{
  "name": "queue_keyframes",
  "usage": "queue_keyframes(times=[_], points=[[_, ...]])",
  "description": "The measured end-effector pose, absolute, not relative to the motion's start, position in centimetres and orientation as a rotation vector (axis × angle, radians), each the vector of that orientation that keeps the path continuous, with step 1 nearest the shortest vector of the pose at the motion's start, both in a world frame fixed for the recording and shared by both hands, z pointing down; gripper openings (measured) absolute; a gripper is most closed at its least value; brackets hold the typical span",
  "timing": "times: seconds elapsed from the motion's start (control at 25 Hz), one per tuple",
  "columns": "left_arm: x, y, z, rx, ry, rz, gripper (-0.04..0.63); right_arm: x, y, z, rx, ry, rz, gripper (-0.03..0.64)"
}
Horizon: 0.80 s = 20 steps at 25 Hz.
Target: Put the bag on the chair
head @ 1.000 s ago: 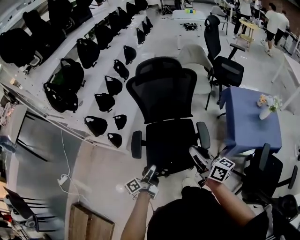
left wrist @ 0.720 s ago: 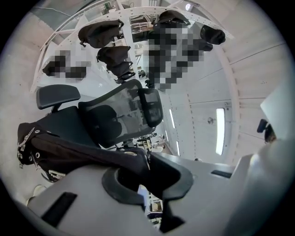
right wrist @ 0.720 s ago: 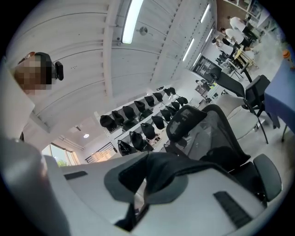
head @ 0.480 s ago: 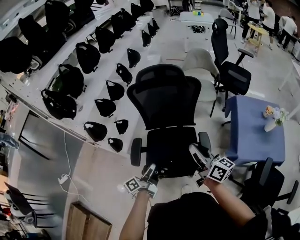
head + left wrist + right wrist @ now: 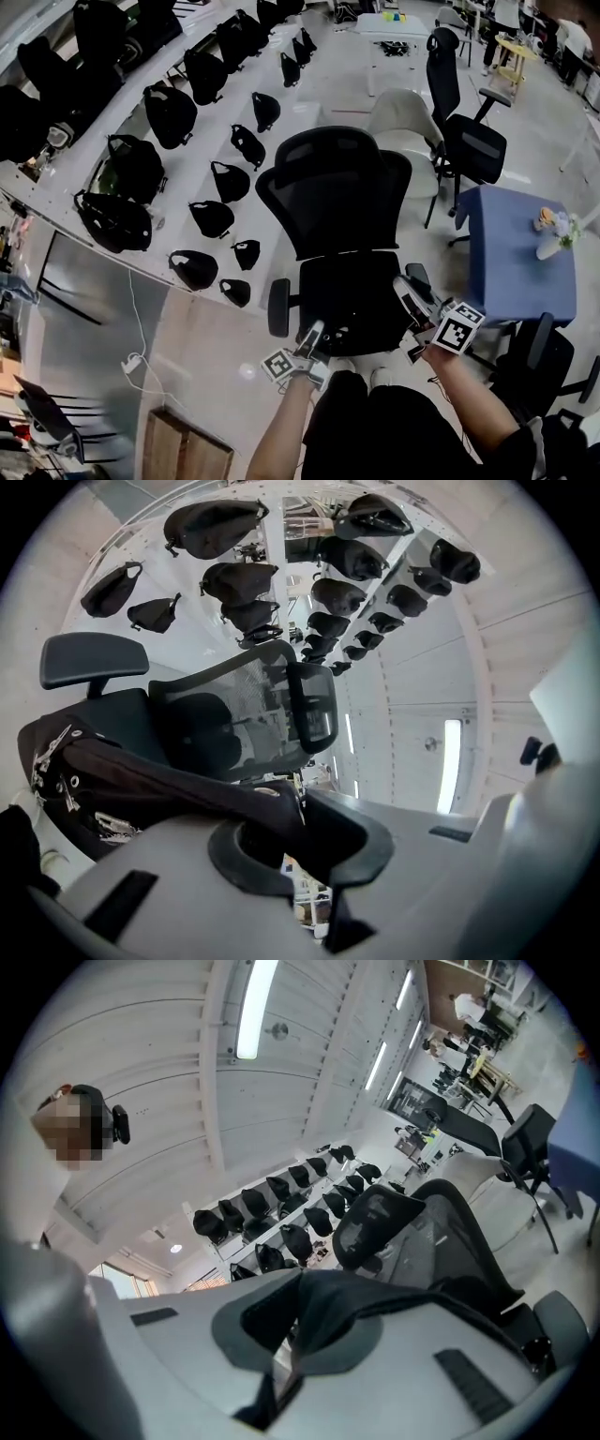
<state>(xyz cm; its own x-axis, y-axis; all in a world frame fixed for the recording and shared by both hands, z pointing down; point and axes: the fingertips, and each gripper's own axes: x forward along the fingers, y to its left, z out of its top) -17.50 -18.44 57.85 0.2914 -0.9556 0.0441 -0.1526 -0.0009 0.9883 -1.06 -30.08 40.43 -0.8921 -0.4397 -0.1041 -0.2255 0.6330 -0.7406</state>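
Left gripper view is showing the left gripper (image 5: 300, 810) with its jaws nearly together, pinching a fold of dark fabric that belongs to the bag (image 5: 112, 780). The bag's body is spreading off to the left of the jaws, black with pale marks and small metal eyelets. Right gripper view is showing the right gripper (image 5: 298, 1309) clamping down on another dark band of the same bag (image 5: 384, 1293), which is running away toward the chair.

Beyond both pairs of jaws the black office chair (image 5: 333, 192) is standing upright and facing the person, and the grippers are hovering at the front edge of its seat. From the head view the bag is blending into the black seat, so I cannot tell whether it is resting there.

Left of the chair, white stepped shelves (image 5: 187, 141) are carrying rows of black bags (image 5: 211, 217), small ones along the lower steps and larger ones higher up. A blue table (image 5: 516, 253) is sitting just beside the chair's right armrest, bearing a vase of flowers (image 5: 551, 234) near its far right corner. A white chair (image 5: 403, 122) and another black chair (image 5: 469, 131) are standing behind. Pale floor (image 5: 216, 328) is lying open between the shelves and the seat, crossed by a cable (image 5: 131, 319), with a wooden crate (image 5: 183, 445) near the bottom-left corner.
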Motion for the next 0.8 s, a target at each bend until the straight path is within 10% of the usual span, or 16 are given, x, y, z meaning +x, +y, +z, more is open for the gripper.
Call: queue_keyframes(times=[0.8], points=[[-22.5,-26.4,59.3,1.492,-0.972,-0.795,0.032,-5.9,-36.8,42.1,-0.628,2.601,-1.057,-0.002]])
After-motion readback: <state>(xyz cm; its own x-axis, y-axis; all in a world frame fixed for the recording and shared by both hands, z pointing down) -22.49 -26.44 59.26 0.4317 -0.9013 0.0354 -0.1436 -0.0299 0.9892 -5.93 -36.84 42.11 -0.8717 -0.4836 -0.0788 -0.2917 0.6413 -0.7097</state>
